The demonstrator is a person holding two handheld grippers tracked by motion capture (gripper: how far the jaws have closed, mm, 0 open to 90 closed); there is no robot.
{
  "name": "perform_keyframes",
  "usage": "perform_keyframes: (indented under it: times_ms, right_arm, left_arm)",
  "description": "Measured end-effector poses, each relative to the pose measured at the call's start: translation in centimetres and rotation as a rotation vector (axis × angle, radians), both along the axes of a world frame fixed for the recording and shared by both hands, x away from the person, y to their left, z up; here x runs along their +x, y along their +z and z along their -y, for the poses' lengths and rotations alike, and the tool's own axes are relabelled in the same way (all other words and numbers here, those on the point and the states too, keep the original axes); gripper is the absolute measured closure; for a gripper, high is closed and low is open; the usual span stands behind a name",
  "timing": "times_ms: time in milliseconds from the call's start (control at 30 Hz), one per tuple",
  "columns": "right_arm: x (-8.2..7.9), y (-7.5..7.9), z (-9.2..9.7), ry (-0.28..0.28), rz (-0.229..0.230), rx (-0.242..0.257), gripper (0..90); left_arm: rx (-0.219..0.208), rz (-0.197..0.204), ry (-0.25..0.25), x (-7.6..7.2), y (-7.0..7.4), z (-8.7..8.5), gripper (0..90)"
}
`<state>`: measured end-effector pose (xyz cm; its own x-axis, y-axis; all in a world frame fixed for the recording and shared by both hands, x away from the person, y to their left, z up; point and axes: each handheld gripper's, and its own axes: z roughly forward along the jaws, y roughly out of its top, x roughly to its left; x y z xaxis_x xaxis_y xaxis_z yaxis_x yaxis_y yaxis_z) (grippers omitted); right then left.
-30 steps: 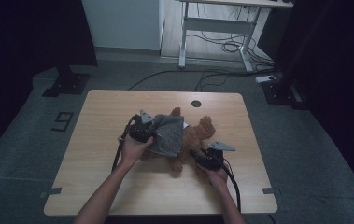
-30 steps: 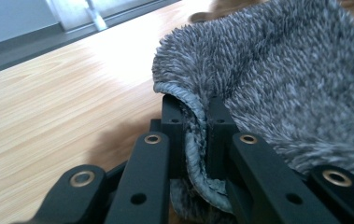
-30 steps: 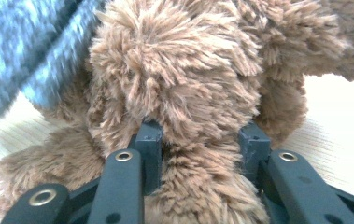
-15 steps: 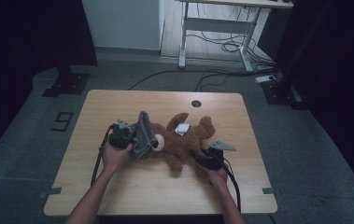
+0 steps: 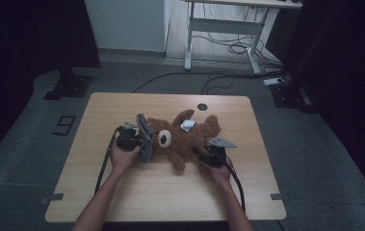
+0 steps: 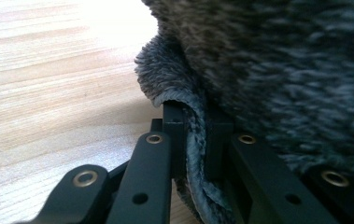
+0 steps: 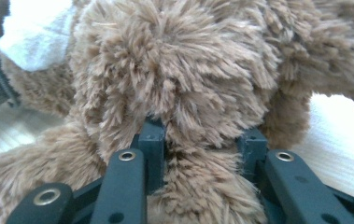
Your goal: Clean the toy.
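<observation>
- Left gripper (image 5: 139, 143), at left of the table (image 5: 122, 192): jaws clamped on a fold of grey fleece cloth (image 6: 195, 154); the fold ran up between both pads, rest of the cloth bunched above and right of the jaws.
- Grey cloth (image 5: 145, 137) stood on edge just beyond the left jaws, against the teddy bear's (image 5: 180, 139) head.
- Bear lay flat between the two grippers, white tag (image 5: 188, 126) on its body.
- Right gripper (image 5: 202, 155): jaws had just been closing, brown plush limb (image 7: 198, 186) squeezed between them, bear's body directly ahead of the tips.
</observation>
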<state>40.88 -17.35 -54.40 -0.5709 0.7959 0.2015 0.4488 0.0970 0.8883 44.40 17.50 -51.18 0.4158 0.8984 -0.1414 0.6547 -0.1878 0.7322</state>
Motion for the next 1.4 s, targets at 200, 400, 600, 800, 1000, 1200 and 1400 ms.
perform_keyframes:
  times_ms: [200, 400, 600, 800, 1000, 1200, 1400]
  right_arm:
    - [0.2, 0.0, 0.8, 0.023, -0.014, 0.011, 63.5]
    - [-0.4, 0.0, 0.8, 0.031, -0.014, -0.015, 62.5]
    - [-0.8, 0.1, 0.5, 0.042, -0.01, -0.041, 62.4]
    - [-1.4, -0.1, 0.8, 0.033, -0.002, -0.03, 62.4]
    - [-1.5, -0.1, 1.0, 0.037, -0.007, -0.032, 61.8]
    - [-1.5, -0.1, 1.1, 0.035, -0.021, -0.037, 58.4]
    - [-2.0, 0.0, 1.8, 0.044, -0.069, -0.042, 42.6]
  left_arm:
    - [-0.041, 0.048, -0.003, -0.6, 2.2, -1.3, 81.6]
    - [-0.044, 0.157, -0.034, -0.8, 6.9, 0.1, 81.5]
    - [-0.005, 0.194, -0.122, 0.6, 9.2, 4.8, 81.3]
    - [0.129, 0.198, -0.135, 2.2, 8.3, 8.4, 81.2]
    - [0.108, 0.098, -0.159, 2.8, 5.6, 8.0, 81.9]
    - [0.11, 0.106, -0.176, 1.3, 5.0, 7.6, 82.5]
    - [0.06, 0.148, -0.176, -1.1, 4.1, 6.6, 83.2]
